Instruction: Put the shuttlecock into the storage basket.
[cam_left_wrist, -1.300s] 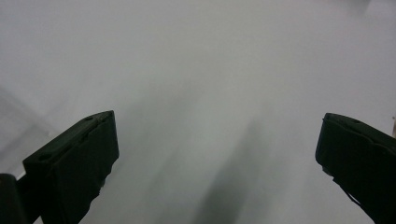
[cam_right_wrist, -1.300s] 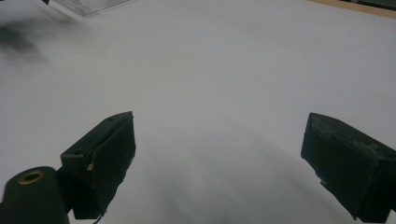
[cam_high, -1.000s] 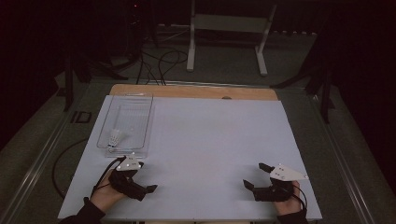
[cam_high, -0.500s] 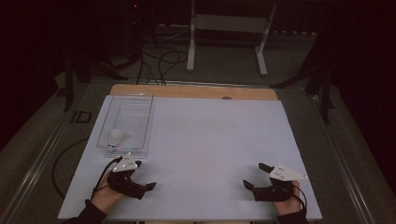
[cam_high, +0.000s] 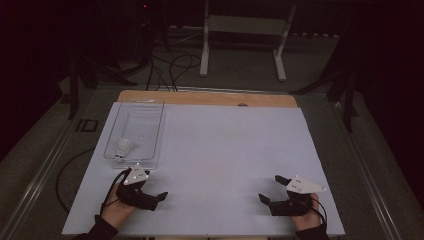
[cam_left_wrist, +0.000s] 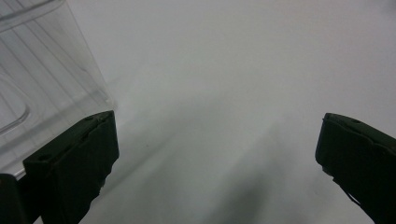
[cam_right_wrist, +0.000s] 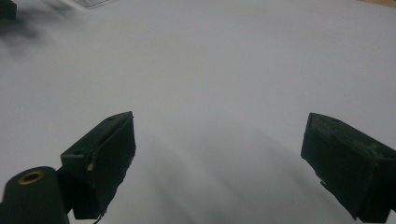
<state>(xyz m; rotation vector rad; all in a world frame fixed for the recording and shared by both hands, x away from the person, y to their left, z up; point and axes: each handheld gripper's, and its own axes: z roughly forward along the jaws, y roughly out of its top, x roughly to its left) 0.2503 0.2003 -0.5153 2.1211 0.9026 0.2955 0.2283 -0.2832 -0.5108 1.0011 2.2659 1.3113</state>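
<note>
Clear plastic for the tray (cam_high: 161, 131): sits on the left half of the white table (cam_high: 225, 150), toward the far side, just short of the wooden strip (cam_high: 210, 97) along the far edge. Runs with its long axis near to far, short ends facing the person and the far edge, and stands level with the open side up. Holds a small white object (cam_high: 122, 147) close to its near end, left of the middle; too small to tell which way that points.

Just near of the tray's near right corner, the left gripper (cam_high: 152, 192), held in the left hand (cam_high: 112, 210) and aimed to the right and slightly far. Seen along the left gripper (cam_left_wrist: 217, 154) in its own view: jaws spread wide, nothing between them but bare white table, with the tray's clear ribbed wall (cam_left_wrist: 46, 84) just past the left jaw. Whether that jaw touches the wall cannot be told.

At the near right of the table, well apart from the tray, the right gripper (cam_high: 270, 189), aimed left. From the right gripper view (cam_right_wrist: 219, 158): jaws likewise wide apart, gripping nothing, low over bare table.
</note>
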